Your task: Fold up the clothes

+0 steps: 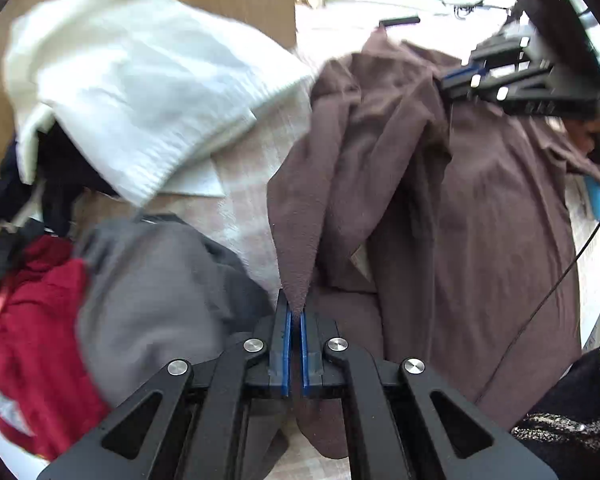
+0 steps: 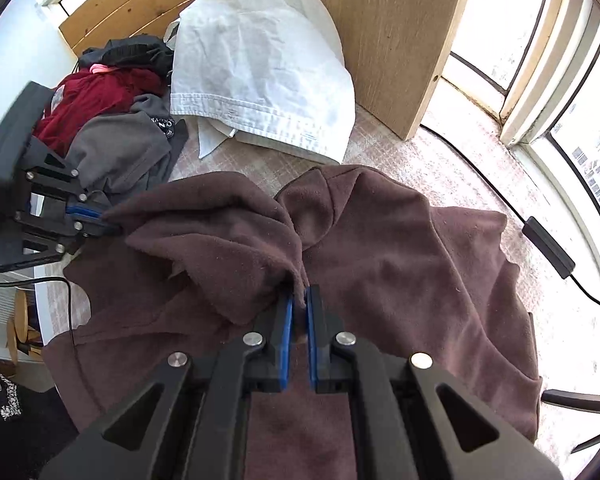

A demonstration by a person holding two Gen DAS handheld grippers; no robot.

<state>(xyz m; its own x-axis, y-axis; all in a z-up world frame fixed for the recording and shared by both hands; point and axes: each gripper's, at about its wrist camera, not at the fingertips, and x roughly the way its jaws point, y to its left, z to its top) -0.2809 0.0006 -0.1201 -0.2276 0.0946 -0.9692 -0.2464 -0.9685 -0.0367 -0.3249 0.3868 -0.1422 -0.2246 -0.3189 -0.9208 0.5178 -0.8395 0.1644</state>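
Note:
A brown fleece garment (image 1: 480, 216) lies spread on the pale checked surface; it also shows in the right wrist view (image 2: 400, 248). My left gripper (image 1: 297, 314) is shut on a pointed corner of the brown garment. It appears at the left of the right wrist view (image 2: 100, 220), pinching the same edge. My right gripper (image 2: 299, 304) is shut on another fold of the brown garment. It shows at the upper right of the left wrist view (image 1: 444, 80). The held edge is lifted between the two grippers.
A pile lies beyond: a white shirt (image 2: 260, 68), a grey garment (image 2: 120, 152), a dark red garment (image 2: 92, 96) and black clothes (image 2: 132, 52). A wooden panel (image 2: 400, 32) stands behind. A black cable with a power block (image 2: 548, 248) runs along the right by the window.

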